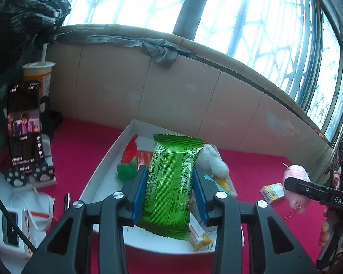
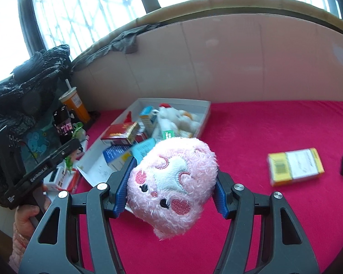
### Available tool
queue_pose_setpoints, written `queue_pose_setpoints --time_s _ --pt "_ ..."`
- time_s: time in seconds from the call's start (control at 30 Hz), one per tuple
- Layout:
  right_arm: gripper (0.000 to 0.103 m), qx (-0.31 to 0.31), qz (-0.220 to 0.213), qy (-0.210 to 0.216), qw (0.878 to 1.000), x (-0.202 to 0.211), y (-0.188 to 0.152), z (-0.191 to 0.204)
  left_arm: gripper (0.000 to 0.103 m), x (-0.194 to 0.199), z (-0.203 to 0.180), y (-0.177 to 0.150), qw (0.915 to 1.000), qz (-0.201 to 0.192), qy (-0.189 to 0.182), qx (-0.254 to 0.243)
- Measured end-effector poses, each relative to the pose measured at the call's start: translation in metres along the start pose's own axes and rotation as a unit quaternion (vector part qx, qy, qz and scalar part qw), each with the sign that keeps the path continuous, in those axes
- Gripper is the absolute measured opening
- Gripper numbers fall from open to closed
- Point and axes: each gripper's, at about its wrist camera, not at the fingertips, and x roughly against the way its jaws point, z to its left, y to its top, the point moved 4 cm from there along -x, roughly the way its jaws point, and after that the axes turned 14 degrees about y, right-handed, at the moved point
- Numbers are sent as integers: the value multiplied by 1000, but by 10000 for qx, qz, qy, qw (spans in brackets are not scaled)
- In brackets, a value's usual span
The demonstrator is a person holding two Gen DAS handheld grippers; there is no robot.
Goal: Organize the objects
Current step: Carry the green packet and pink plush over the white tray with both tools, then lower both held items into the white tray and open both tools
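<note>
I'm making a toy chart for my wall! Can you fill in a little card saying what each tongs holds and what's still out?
left tongs: shut on green snack packet, over white tray
right tongs: shut on pink plush toy
still out: yellow box on red cloth

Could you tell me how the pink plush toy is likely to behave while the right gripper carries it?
The pink plush toy probably squashes easily: its fluffy body bulges out past the right gripper pads. It looks light for its size, so slipping seems unlikely. Being rounded and soft, it may flop or roll slightly once set down.
</note>
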Motion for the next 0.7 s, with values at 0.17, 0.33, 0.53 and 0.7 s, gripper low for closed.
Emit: queue_pose_setpoints --time_s 0.17,0.33,0.53,0.7 --pt "61 325 113 -85 9994 -28 16 14 39 -14 -9 10 9987 -58 326 -381" --pt "61 388 169 -86 9991 -51 29 22 39 -28 -10 16 9973 -4 557 -471" --pt "61 434 236 -74 9988 -78 39 31 39 -49 -15 30 9954 64 724 -631" --pt "61 490 299 -166 9982 -98 44 30 39 -71 -20 48 9949 182 679 -721"
